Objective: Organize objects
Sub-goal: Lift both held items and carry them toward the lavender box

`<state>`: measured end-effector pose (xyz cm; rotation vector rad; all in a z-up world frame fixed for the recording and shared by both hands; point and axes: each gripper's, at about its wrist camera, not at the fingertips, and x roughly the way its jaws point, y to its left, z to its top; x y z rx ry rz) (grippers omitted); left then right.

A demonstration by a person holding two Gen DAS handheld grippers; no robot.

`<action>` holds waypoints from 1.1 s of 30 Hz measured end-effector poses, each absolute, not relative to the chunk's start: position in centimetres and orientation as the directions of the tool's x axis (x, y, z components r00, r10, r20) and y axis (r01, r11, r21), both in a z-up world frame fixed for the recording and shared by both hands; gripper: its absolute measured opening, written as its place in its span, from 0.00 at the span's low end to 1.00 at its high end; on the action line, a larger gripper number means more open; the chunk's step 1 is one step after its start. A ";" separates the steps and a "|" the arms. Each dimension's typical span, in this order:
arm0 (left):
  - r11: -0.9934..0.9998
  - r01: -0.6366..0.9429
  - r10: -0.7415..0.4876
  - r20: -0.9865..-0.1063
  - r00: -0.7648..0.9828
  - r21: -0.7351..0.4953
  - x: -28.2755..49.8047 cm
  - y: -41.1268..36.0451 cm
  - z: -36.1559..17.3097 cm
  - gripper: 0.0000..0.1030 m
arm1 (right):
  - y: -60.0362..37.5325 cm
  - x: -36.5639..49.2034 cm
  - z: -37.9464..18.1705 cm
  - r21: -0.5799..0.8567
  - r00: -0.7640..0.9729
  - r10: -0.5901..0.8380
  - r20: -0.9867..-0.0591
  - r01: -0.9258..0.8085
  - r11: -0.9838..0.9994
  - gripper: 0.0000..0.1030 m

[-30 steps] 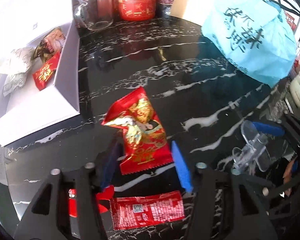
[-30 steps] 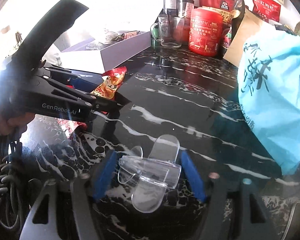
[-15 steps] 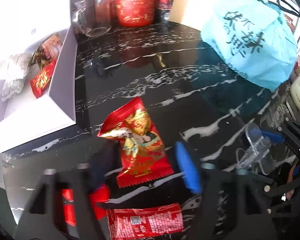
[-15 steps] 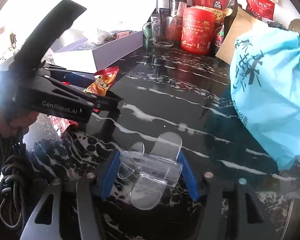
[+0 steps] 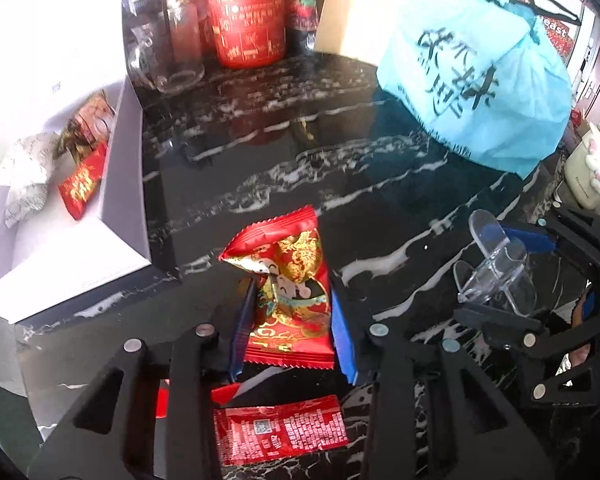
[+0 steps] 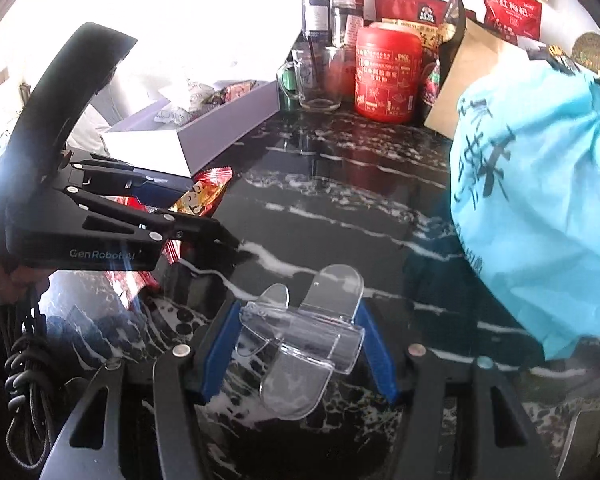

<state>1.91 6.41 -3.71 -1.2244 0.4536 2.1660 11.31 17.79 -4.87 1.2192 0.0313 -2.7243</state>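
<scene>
My left gripper is shut on a red and gold snack packet and holds it over the black marble table. A flat red sachet lies on the table below the jaws. An open white box at the left holds several snack packets. My right gripper is shut on a clear plastic clip; it also shows in the left wrist view. The left gripper with the packet shows at the left of the right wrist view.
A light blue bag sits at the right of the table. A red canister, a glass mug, bottles and a brown paper bag stand along the back. A cream mug is at the far right.
The left jaws, open around the red and gold packet, have closed on it. The right gripper has kept hold of the clear clip and shifted slightly.
</scene>
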 end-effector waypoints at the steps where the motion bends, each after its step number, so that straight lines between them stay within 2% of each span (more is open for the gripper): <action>1: -0.761 -0.649 0.338 -0.852 -0.399 0.002 2.0 6.3 -3.3 0.34 | 17.7 11.2 -4.6 0.044 -0.658 -0.134 -0.741 0.152 -0.987 0.59; 16: -0.801 -0.598 0.358 -0.805 -0.474 -0.004 2.2 3.1 1.0 0.34 | 15.6 9.2 0.1 0.003 -0.694 -0.195 -0.693 0.268 -0.964 0.59; 33: -0.890 -0.453 0.324 -0.775 -0.543 -0.054 1.5 -4.0 3.8 0.34 | 10.3 5.8 4.2 0.018 -0.656 -0.362 -0.662 0.469 -0.883 0.59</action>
